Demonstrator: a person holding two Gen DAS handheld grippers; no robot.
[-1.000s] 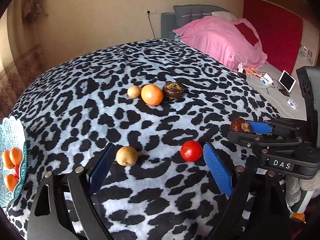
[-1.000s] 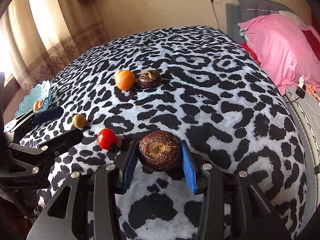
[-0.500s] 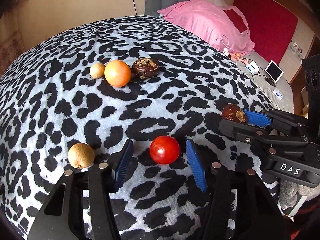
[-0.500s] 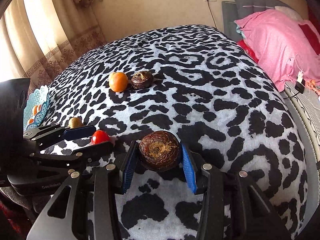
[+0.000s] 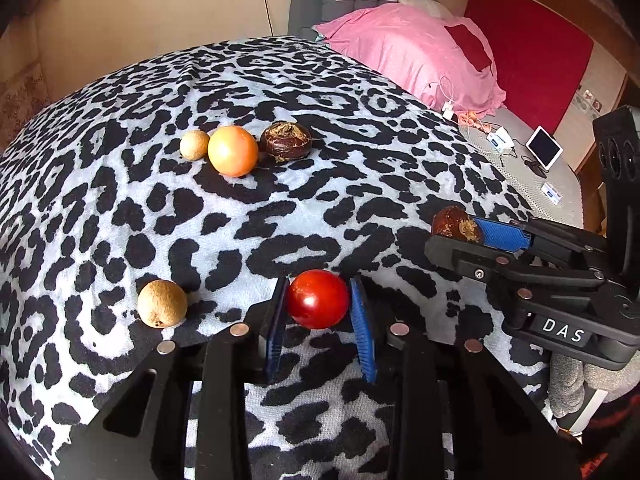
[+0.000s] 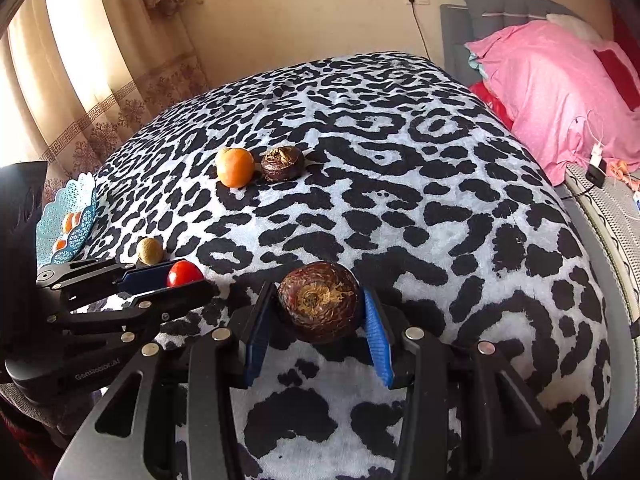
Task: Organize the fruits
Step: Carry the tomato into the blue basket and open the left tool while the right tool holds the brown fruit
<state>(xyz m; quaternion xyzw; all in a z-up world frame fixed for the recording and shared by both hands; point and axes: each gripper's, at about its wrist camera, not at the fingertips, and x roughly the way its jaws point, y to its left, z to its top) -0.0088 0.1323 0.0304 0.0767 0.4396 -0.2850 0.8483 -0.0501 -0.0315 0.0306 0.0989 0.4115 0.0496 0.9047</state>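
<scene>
My left gripper [image 5: 318, 304] is shut on a red tomato [image 5: 318, 299], its blue pads touching both sides; the same tomato [image 6: 184, 273] shows in the right wrist view. My right gripper [image 6: 320, 312] is shut on a dark brown water chestnut [image 6: 320, 302], seen from the side [image 5: 456, 221] in the left wrist view. On the leopard-print blanket [image 5: 360, 168] lie a tan round fruit [image 5: 162, 303] just left of the left gripper, and farther off a row: small tan fruit [image 5: 194, 145], orange [image 5: 233, 151], second brown chestnut [image 5: 286, 142].
A teal lattice basket [image 6: 66, 224] with several orange fruits sits at the blanket's left edge by the curtain. Pink pillows [image 5: 412, 48] lie at the bed head. Cables, chargers and a tablet [image 5: 543, 147] rest on the mattress to the right.
The left gripper moved forward around the red tomato and shut on it. The right gripper kept hold of the brown chestnut and stayed near the same place.
</scene>
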